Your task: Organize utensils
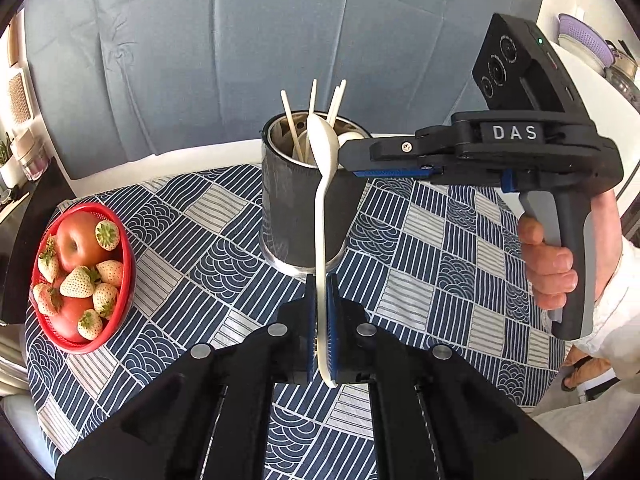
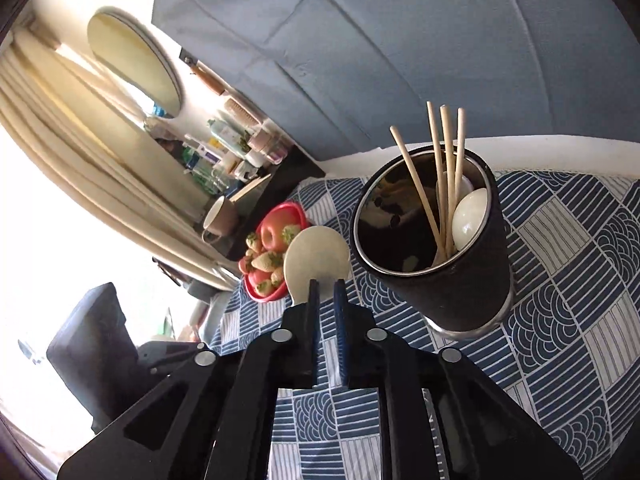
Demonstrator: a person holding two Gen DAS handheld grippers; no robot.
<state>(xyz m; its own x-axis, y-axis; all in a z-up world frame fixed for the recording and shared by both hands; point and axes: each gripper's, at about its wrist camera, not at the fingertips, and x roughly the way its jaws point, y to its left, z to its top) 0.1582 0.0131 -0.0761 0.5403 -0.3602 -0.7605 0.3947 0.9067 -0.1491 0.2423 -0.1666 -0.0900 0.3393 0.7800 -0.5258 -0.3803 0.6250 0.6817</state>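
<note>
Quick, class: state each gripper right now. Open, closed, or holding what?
Left gripper: closed on the white spoon, gripping its handle.
Right gripper: jaws partly apart at the same spoon's bowl; whether the pads press on it cannot be told.

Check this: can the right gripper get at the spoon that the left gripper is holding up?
Probably yes. The right gripper stands open right at the bowl of the spoon, with nothing between them. The left gripper is shut only on the handle's end, and the holder stands behind.

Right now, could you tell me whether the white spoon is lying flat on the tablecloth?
No, the white spoon is held up off the tablecloth, its handle pinched in the left claw, in front of the dark utensil holder.
</note>
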